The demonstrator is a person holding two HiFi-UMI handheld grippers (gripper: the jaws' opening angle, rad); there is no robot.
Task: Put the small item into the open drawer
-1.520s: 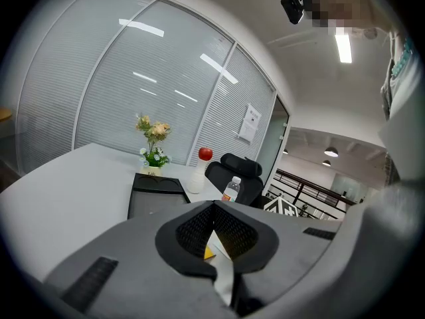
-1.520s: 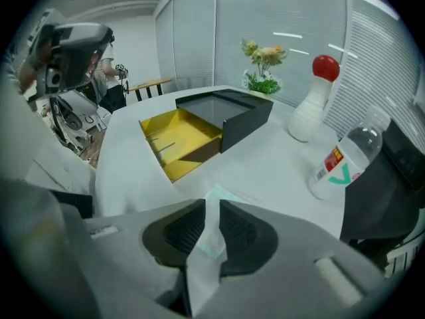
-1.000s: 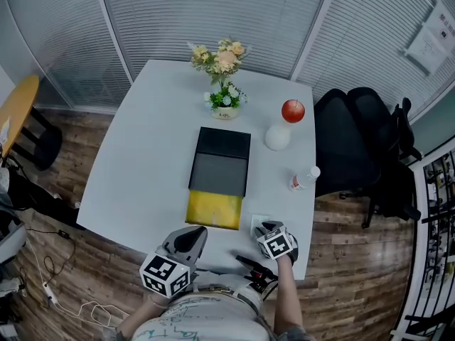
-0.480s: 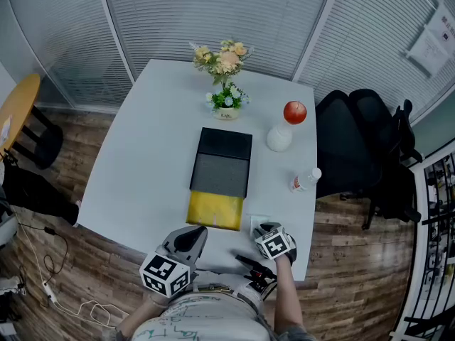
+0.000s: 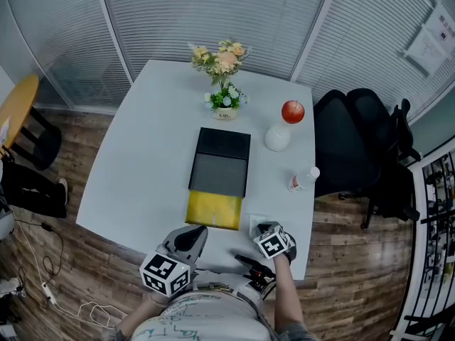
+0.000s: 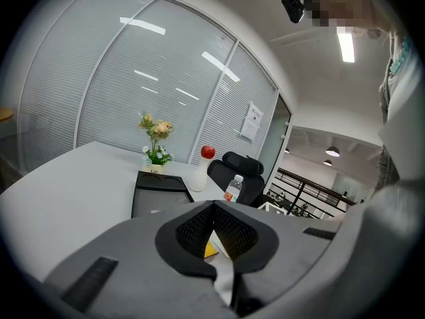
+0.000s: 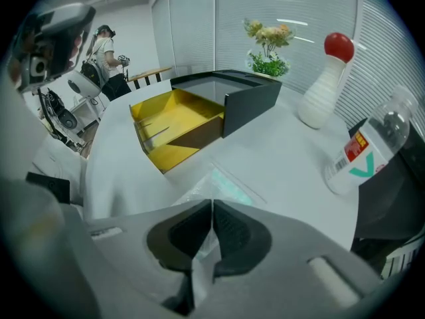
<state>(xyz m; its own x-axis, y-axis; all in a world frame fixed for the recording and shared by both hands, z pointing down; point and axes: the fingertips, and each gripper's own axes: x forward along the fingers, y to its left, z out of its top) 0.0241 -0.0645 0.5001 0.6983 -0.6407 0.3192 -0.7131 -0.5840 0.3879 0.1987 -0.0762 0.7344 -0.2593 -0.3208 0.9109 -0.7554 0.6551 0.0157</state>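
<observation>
The small item is a clear plastic packet with a pale green patch, lying flat on the white table near its front edge. My right gripper is closing tight on the packet's near edge, and its pads meet over the plastic. In the head view the right gripper sits over the packet, just right of the open yellow drawer. The drawer sticks out of a black cabinet. My left gripper hovers at the table's front edge, shut and holding nothing.
A water bottle lies on its side at the right edge. A white vase with a red ball and a flower pot stand behind the cabinet. Black chairs stand to the right of the table. A person's legs show at far left.
Both grippers stay where they were at the table's front edge. The person's legs at the far left have come further into view.
</observation>
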